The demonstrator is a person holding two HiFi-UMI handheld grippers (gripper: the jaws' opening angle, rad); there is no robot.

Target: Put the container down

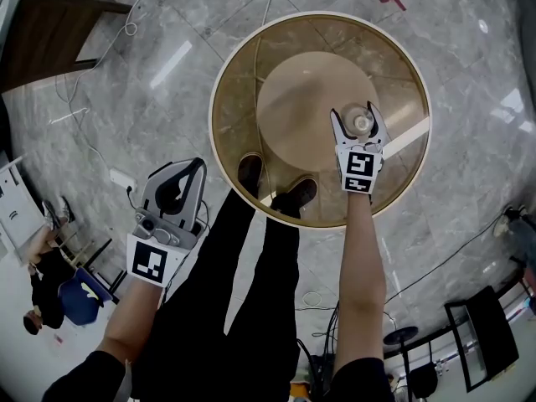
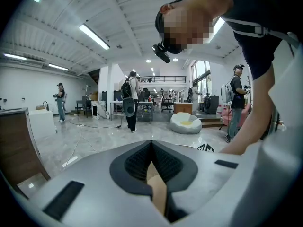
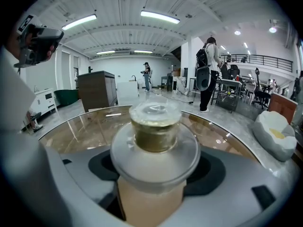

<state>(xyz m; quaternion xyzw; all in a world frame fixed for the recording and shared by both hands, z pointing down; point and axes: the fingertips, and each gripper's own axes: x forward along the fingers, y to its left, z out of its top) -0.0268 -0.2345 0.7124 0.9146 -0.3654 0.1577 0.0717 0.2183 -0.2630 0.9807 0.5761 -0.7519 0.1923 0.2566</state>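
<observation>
Container (image 1: 363, 124) pinched between the jaws of the right gripper (image 1: 356, 114), over the round glass worktop (image 1: 233, 78), right of its centre. Clear, lidded, wide collar low down, yellowish fill in the narrower upper part. Cannot tell whether its base touches the glass.

Left gripper (image 1: 189, 167) off the worktop, past its near-left rim, low beside the person's leg, over the floor (image 1: 469, 99). Jaws pressed together, holding nothing.

Visible through the worktop: round pedestal base (image 1: 293, 99) under the centre, two shoes (image 1: 249, 172) at the near rim.

Around the worktop: loose cables (image 1: 79, 99) on the floor to its left, brown counter (image 1: 50, 32) far-left, seated person (image 1: 50, 287) near-left, black chair frame (image 1: 481, 333) near-right. Standing person with a backpack (image 3: 207, 65) beyond the far rim, well apart.
</observation>
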